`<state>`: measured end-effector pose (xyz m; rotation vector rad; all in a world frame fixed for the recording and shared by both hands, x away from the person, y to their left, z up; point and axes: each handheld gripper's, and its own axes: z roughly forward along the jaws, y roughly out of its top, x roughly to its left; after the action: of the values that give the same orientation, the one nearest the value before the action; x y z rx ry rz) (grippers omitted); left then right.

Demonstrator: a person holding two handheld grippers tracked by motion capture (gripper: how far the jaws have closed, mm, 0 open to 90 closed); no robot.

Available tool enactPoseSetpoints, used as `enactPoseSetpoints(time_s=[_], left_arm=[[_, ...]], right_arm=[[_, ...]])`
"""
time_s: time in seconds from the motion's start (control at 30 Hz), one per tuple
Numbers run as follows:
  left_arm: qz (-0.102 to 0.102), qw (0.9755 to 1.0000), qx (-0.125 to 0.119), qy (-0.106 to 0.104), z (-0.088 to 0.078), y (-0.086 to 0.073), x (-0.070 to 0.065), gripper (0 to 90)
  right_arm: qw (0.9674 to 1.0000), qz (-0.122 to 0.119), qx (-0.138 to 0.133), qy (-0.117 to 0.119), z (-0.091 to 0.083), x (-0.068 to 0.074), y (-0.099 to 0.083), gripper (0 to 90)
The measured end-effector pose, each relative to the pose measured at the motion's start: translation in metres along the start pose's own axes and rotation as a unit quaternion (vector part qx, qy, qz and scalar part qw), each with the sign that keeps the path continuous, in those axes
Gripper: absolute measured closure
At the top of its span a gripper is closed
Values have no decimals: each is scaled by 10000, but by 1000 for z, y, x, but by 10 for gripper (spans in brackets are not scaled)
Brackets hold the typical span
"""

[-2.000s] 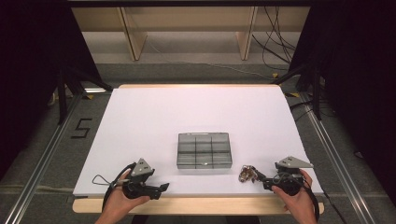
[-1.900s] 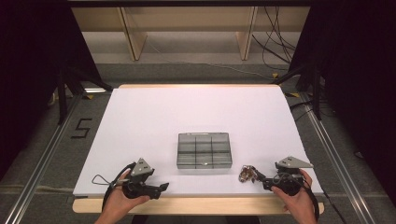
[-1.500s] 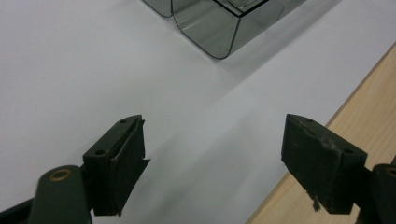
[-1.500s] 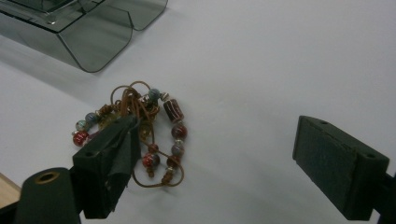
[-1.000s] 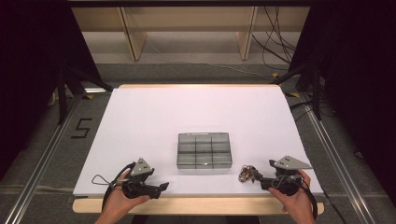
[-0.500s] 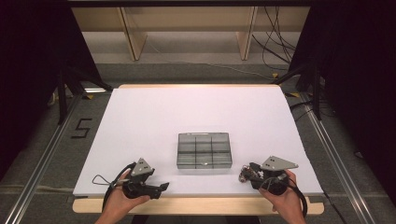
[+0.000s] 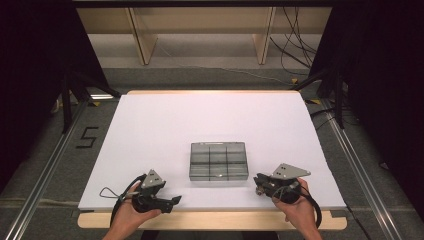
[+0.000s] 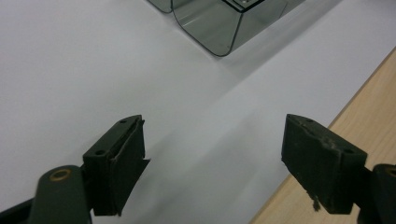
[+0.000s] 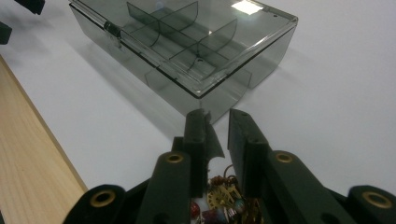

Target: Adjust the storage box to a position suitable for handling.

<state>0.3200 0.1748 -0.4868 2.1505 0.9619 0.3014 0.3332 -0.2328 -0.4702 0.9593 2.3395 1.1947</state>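
beaded trinket [image 9: 223, 200] half hidden between right tongs [image 9: 218, 122], detail unclear.

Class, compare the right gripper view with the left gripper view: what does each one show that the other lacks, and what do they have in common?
Right gripper view alone: the box's clear lid and inner dividers, and a small beaded trinket between the right gripper's nearly closed fingers, which have just been closing. Left gripper view alone: the left gripper's fingers spread wide with nothing between them. Both: the smoky box, the white table cover and the wooden table edge.
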Motion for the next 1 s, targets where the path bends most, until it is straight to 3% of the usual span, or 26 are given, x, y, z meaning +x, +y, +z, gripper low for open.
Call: enactPoseSetpoints(time_s=[0.07, 0.1, 0.13, 0.27, 0.43, 0.73, 0.77, 0.83, 1.0], left_arm=[[-72, 10000, 3, -27, 0, 0, 0, 214], [-104, 9999, -29, -15, 0, 0, -1, 215], [-22, 10000, -18, -6, 0, 0, 0, 215], [-29, 10000, -12, -8, 0, 0, 0, 215], [-43, 10000, -51, 56, -1, 0, 0, 215], [-60, 10000, -61, 33, -1, 0, 0, 214], [-140, 9998, -132, 2, 0, 0, -2, 214], [-45, 10000, -56, 7, -1, 0, 0, 214], [-50, 10000, -51, 50, -1, 0, 0, 214]], right_arm=[[10000, -30, 17, -9, 2, 0, 0, 812], [9999, 91, 58, 37, 3, 3, 1, 821], [10000, 11, 40, 31, 3, 2, 2, 833], [9999, -145, 31, 48, 6, 4, 5, 867], [9996, -246, 112, 116, 13, 6, 7, 868], [9996, -179, 199, 109, 17, 7, 9, 880], [9996, -167, 193, 121, 18, 6, 9, 880], [9996, -201, 166, 110, 18, 6, 10, 882], [9995, -248, 153, 155, 19, 5, 10, 882]])
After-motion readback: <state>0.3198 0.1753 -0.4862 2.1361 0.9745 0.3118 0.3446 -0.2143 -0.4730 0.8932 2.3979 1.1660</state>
